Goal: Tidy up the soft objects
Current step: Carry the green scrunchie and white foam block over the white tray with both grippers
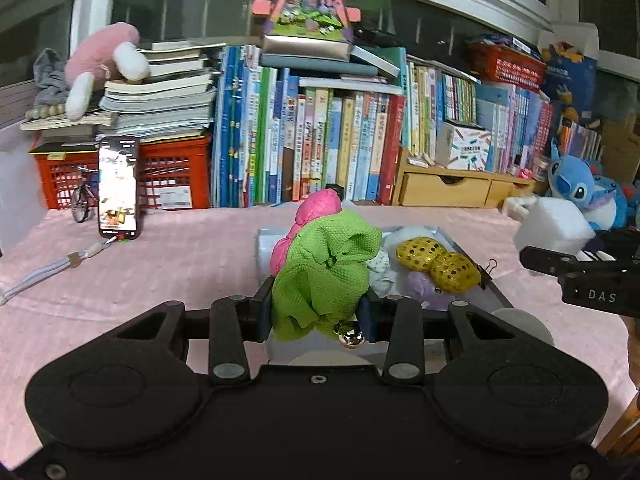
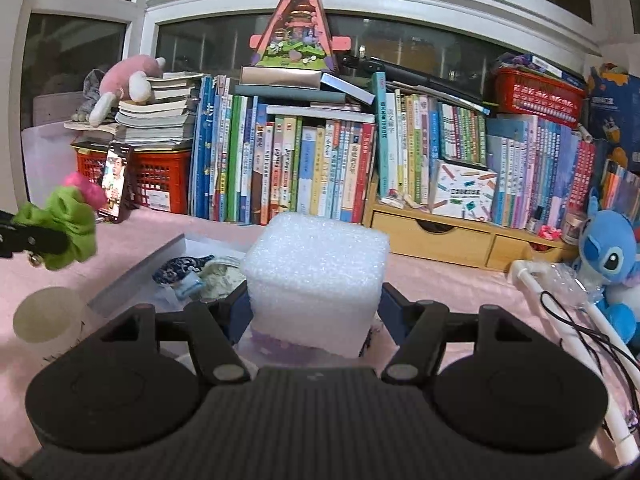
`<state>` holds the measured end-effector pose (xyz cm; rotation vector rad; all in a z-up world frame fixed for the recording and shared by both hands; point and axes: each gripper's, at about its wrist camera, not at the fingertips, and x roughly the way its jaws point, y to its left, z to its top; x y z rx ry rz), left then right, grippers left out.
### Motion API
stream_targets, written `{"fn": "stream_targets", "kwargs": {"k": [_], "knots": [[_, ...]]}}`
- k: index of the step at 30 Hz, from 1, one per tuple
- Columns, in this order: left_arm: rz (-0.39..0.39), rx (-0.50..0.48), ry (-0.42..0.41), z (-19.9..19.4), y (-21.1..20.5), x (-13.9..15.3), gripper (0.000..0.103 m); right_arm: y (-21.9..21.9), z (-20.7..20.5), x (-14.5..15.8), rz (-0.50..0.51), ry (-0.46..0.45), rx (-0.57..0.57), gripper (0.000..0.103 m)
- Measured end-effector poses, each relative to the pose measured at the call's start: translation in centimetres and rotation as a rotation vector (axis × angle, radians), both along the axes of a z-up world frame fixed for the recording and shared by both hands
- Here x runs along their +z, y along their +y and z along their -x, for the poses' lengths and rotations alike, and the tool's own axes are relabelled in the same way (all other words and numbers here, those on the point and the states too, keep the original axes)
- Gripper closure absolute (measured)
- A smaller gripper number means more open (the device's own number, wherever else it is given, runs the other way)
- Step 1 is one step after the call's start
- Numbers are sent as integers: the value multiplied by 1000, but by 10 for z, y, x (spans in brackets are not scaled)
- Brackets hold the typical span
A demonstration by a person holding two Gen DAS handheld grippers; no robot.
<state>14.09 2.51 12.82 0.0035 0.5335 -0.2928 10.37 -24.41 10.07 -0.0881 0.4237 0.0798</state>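
Between jaws, crinkled green fabric toy (image 1: 326, 276), bubbly white foam cube (image 2: 316, 276)

White letters "DAS" stand on the right gripper (image 1: 532, 258), right of the green fabric toy (image 1: 326, 276). The book spines (image 1: 320, 148) behind that toy carry print too small to read.

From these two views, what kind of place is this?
Probably a home study or child's room: rows of children's books beneath a window, plush toys such as the blue one, and a pink cloth covering the table.
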Motion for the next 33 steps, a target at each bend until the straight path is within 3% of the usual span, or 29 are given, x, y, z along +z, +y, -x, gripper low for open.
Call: {"fn": "stream_targets", "kwargs": {"k": [17, 27, 33], "knots": [[-6, -63, 195, -67, -27, -9, 65, 18, -49, 3, -51, 119, 87, 32], [-31, -123, 391, -115, -46, -24, 65, 27, -91, -8, -89, 281, 141, 33], [-83, -130, 417, -132, -56, -27, 65, 31, -115, -18, -129, 386, 181, 33]]}}
